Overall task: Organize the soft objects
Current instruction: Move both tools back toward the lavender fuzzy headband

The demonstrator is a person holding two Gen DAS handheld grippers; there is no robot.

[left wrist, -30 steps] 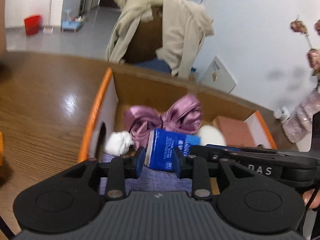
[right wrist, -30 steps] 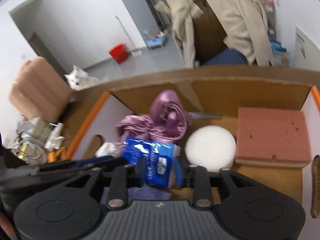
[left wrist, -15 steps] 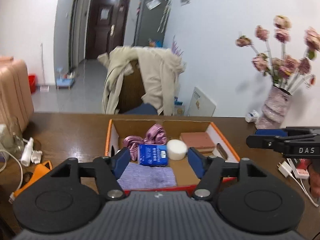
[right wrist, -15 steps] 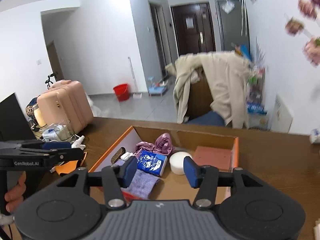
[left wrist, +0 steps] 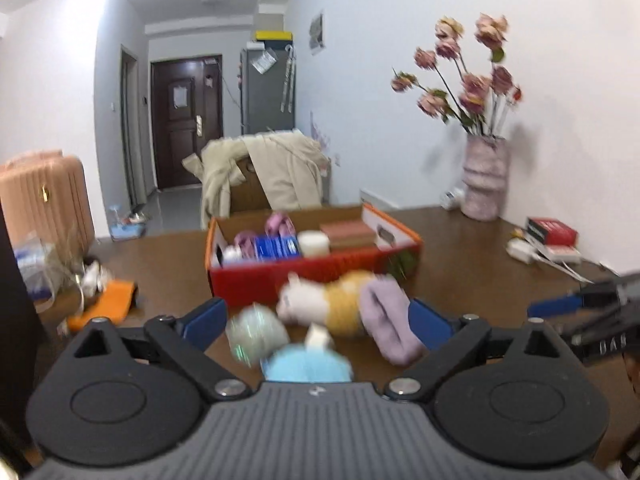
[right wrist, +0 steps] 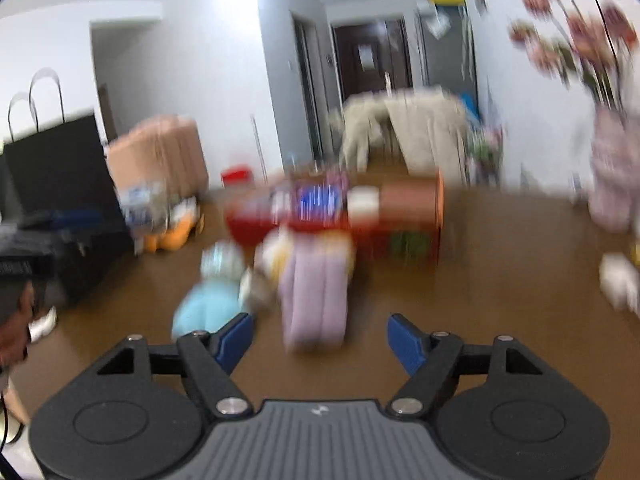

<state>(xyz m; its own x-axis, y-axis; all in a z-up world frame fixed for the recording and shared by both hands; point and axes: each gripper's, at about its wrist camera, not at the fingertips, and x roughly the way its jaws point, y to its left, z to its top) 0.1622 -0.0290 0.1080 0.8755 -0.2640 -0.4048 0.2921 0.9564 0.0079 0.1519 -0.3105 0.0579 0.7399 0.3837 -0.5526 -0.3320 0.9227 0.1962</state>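
An orange-red cardboard box (left wrist: 316,274) sits on the brown table and holds a blue tissue pack (left wrist: 277,246), pink satin cloth (left wrist: 276,223), a white round sponge (left wrist: 314,242) and a pink sponge block (left wrist: 347,233). In front of it lie a white-and-yellow plush toy (left wrist: 324,302), a lilac folded cloth (left wrist: 390,326), a pale speckled ball (left wrist: 256,334) and a light blue soft item (left wrist: 306,364). My left gripper (left wrist: 318,322) is open and empty above these. My right gripper (right wrist: 320,338) is open and empty near the lilac cloth (right wrist: 314,300); that view is blurred.
A vase of pink flowers (left wrist: 484,184) stands at the back right, with a red book (left wrist: 552,232) and white charger (left wrist: 520,250) near it. Orange item (left wrist: 106,304) and clutter lie at the left. A black bag (right wrist: 56,168) stands left in the right wrist view.
Both grippers have pulled back and away from the box, leaving the blue tissue pack inside it. Their jaws have opened wider. Loose soft items in front of the box have come into view.
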